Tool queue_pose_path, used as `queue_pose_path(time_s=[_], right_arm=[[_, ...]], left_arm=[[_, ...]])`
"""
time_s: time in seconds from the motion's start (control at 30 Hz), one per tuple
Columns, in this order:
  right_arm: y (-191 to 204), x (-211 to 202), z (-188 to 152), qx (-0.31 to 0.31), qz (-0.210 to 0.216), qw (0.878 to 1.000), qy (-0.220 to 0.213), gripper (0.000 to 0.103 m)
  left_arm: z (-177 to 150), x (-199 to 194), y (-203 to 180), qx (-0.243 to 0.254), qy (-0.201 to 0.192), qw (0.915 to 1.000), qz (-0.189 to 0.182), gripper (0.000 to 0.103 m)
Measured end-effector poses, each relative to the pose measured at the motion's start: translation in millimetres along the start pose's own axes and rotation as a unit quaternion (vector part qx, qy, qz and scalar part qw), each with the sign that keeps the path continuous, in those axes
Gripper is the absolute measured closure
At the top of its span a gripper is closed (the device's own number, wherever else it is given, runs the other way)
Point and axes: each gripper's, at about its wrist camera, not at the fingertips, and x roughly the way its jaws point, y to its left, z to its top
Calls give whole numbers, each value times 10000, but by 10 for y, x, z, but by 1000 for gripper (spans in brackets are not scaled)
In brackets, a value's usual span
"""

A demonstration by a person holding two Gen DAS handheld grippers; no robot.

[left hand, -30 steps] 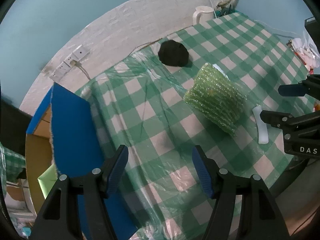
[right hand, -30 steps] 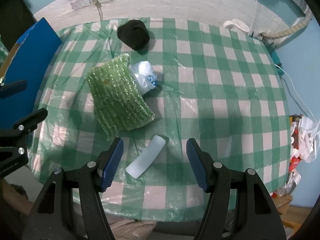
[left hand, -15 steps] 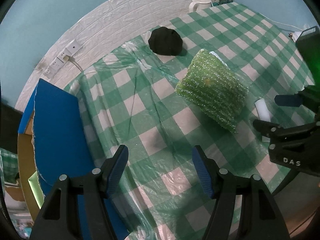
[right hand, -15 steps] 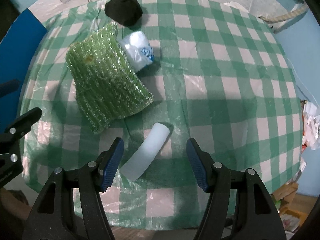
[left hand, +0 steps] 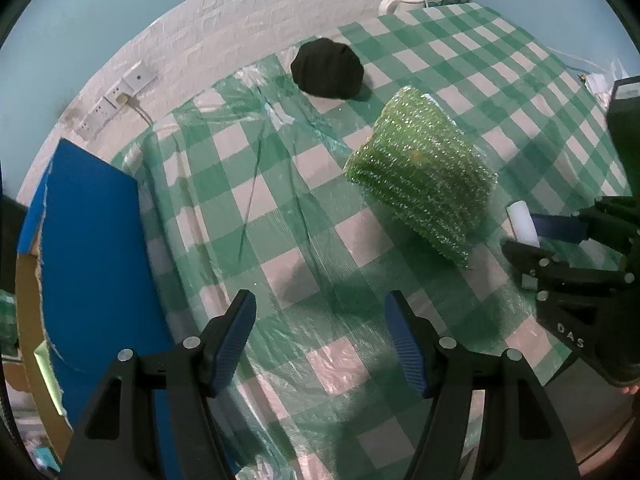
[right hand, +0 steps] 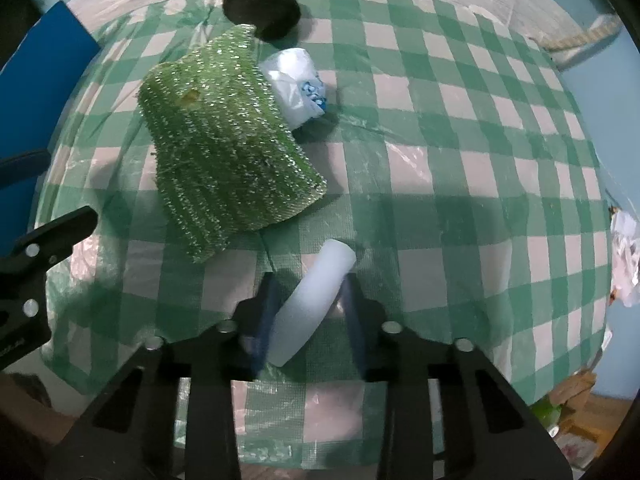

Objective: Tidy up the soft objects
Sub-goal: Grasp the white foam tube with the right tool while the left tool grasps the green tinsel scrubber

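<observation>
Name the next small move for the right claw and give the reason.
Probably lift straight up. The right claw has just been closing, its fingers either side of the white foam strip, which lies on the checked tablecloth; raising it clears the green sponge.

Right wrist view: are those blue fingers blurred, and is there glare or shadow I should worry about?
Right wrist view: the right gripper's blue fingers are smeared by motion, having just been closing around the white foam cylinder; its shadow darkens the cloth there. Left wrist view: sharp, fisheye-bent, with glare on the clear plastic over the green checked tablecloth.
</observation>
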Motion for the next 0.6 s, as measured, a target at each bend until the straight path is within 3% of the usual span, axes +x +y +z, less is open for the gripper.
queue_pose_path(time_s=[0.03,0.13,0.6], right_arm=[[52,-3,12,-34,34,10000,-9,85],[56,-20,24,-106,188,9998,15,90],[-338,-245,270,-135,262,9994,-158,90]], left_arm=[[-2,13,6,-27,22,10000,-23,35],[-2,48,37,-150,86,9998,-124,35],[82,57,-22,-204,-8,9993,-315,35]])
